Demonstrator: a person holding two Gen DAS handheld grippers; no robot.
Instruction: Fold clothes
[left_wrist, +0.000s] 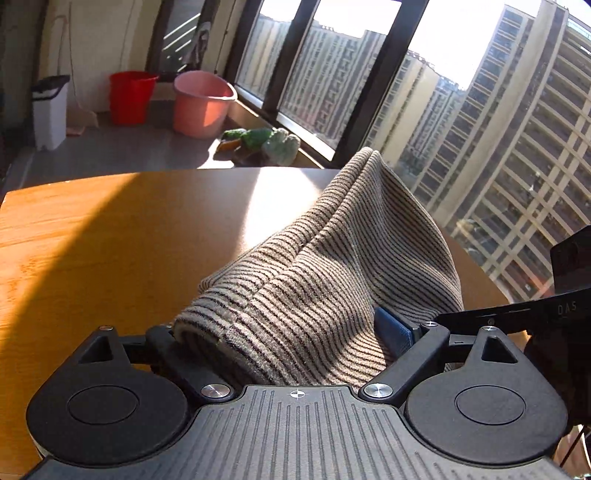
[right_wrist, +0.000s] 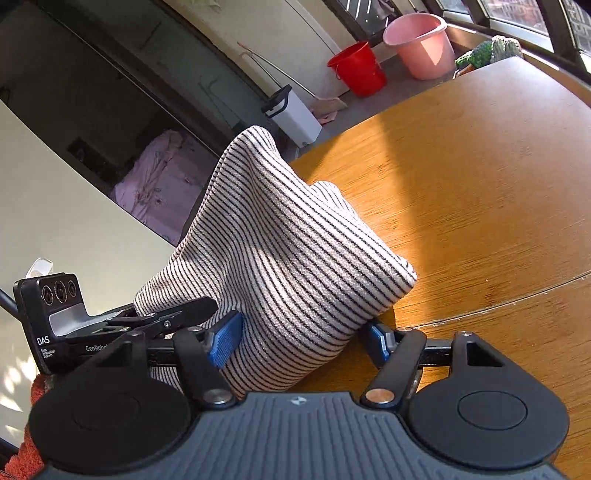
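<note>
Striped knit garment (left_wrist: 321, 266), beige-grey with thin dark lines, fills the middle of your left wrist view. It is bunched and peaked over the near edge of the round wooden table (left_wrist: 110, 240). Your left gripper (left_wrist: 288, 332) has its jaws spread wide with the cloth lying between them; whether the pads press on it, you cannot tell. Red bucket (left_wrist: 131, 96) and pink bucket (left_wrist: 201, 105) sit on the floor beyond, near the window.

Right wrist view: same garment (right_wrist: 280, 258), draped from a raised peak down between the blue-padded fingers (right_wrist: 225, 341). Your right gripper (right_wrist: 301, 341) stands partly open, left pad against the cloth, right pad just beside it; grip not certain. The other gripper's body shows at lower left, touching the fabric.
</note>
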